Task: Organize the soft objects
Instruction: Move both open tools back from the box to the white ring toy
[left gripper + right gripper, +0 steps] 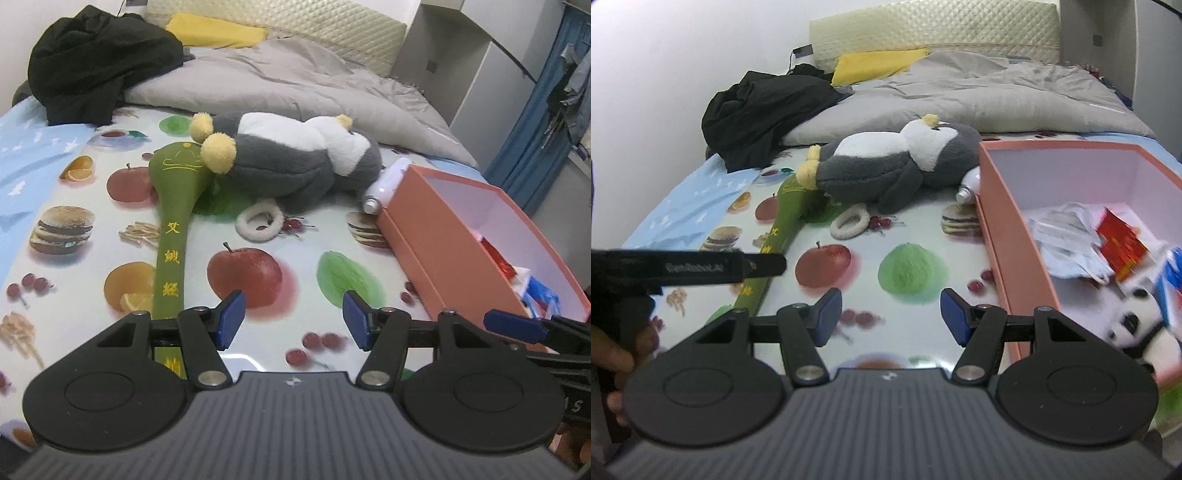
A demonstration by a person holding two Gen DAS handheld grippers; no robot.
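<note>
- The left gripper (293,319) hangs over the fruit-printed sheet (303,236) with its blue pads spread apart and nothing between them; only printed apples and cherries show in the gap.
- The right gripper (891,316) is likewise spread and empty, just left of the pink box's near wall.
- The plush penguin (295,158) lies on its side in the middle of the bed, its yellow feet touching the head of the green padded mallet (173,206) (the mallet's lower handle disappears under the left gripper's body).
- A white fluffy ring (259,220) lies just in front of the penguin, apart from both grippers.
- A white spray can (384,184) is wedged between the penguin and the pink box (417,236); in the right wrist view only its cap end shows.
- Inside the box sit crumpled paper (1067,236), a red packet (1121,242) and a plush panda (1141,328), the panda blurred and cut by the frame edge.
- A black jacket (99,62), grey duvet (295,85) and yellow pillow (218,31) lie at the bed's head.
- A hand (613,354) at the left edge of the right wrist view is mostly cut off.
</note>
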